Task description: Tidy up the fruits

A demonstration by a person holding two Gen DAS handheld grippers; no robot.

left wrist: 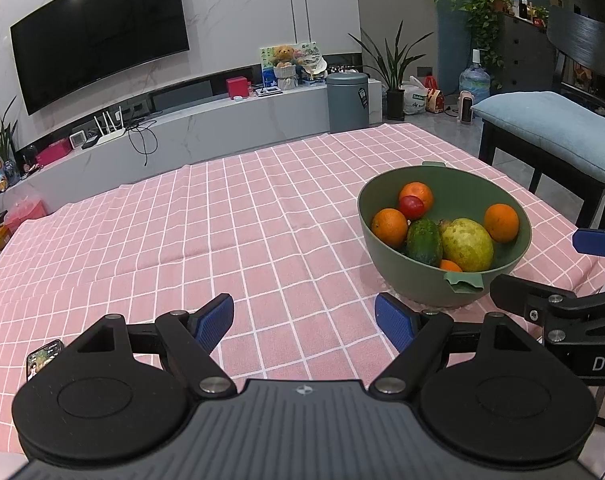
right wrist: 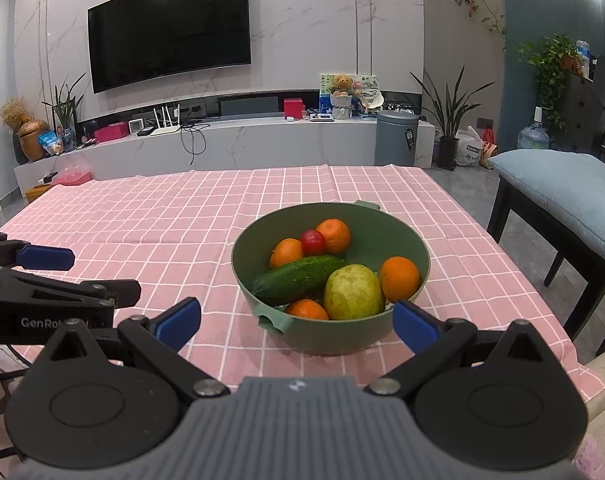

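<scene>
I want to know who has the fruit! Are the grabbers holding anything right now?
No. The left gripper and right gripper are both open and empty; all the fruit sits in the green bowl.

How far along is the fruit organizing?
Either not begun or all gathered: the pictures cannot say which. All produce sits in the bowl: four oranges, a cucumber, a guava and a small red fruit. Nothing in hand: left gripper and right gripper hold open, empty jaws. No fruit lies on the tablecloth.
</scene>
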